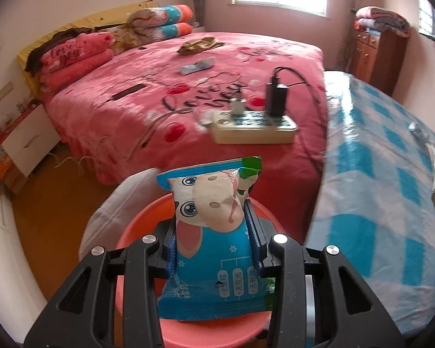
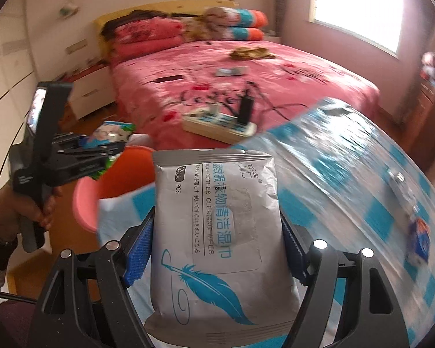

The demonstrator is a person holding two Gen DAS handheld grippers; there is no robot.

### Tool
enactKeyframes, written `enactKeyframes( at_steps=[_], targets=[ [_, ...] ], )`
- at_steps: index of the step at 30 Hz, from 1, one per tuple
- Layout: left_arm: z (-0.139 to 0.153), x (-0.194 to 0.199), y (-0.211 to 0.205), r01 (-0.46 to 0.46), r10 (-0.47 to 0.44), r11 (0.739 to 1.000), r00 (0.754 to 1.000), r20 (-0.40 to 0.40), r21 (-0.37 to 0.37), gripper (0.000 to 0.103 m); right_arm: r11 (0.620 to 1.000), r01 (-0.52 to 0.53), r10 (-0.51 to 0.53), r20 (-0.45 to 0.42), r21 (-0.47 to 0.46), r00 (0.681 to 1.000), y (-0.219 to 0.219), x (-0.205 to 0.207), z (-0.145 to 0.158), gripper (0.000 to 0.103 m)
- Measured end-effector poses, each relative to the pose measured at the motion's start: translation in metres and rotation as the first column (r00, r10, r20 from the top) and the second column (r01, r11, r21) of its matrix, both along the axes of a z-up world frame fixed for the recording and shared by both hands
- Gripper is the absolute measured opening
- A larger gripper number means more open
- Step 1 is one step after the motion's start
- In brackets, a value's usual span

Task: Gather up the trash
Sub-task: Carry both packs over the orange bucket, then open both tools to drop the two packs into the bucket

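My left gripper (image 1: 211, 229) is shut on a blue cartoon-cow wipes packet (image 1: 214, 232), held upright over an orange-pink basin (image 1: 130, 232) on the floor. In the right wrist view that left gripper (image 2: 101, 150) shows at the left with the same cow packet (image 2: 110, 133) above the basin (image 2: 113, 179), a person's hand around its handle. My right gripper (image 2: 217, 237) is shut on a grey cleaning-wipes pack with a blue feather print (image 2: 217, 232), its blue pads (image 2: 139, 255) pressing both sides, over the blue-checked table.
A pink bed (image 1: 188, 87) carries a power strip with chargers (image 1: 252, 124), a small packet (image 1: 197, 65) and a brown cloth (image 1: 200, 45). The blue-checked table (image 1: 391, 188) stands at the right with small items on it (image 2: 417, 237). A bedside cabinet (image 1: 23, 142) is at left.
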State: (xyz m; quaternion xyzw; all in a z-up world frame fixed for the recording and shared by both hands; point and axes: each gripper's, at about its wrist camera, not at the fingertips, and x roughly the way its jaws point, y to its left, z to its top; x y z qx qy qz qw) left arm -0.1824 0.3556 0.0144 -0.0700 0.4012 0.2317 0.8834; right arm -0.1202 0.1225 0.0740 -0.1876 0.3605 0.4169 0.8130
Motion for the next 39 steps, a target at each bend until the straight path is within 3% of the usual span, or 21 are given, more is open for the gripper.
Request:
enactKeyframes(
  at_steps=[9,25,30,39],
  targets=[
    [-0.025,-0.018,0.036,-0.089,0.087,0.996,0.994,-0.059,-0.029,0.04,0.983,-0.178,0.178,-0.002,-0.035,0.984,0.075,-0.02,-0.009,0.077],
    [-0.069,-0.033,0.065,-0.184,0.17,0.98,0.973,-0.156,-0.08,0.042,0.944,-0.319,0.322,0.027,-0.084,0.946,0.15,-0.037,-0.038,0.079],
    [-0.067,-0.031,0.063,-0.198,0.193,0.98,0.966,-0.171,-0.007,0.058,0.958,-0.281,0.283,0.031,-0.063,0.959,0.144,-0.035,-0.045,0.089],
    [-0.049,-0.025,0.057,-0.179,0.182,0.983,0.973,-0.14,0.032,0.076,0.991,-0.124,0.122,0.04,0.052,0.992,0.087,-0.016,-0.027,0.091]
  ],
)
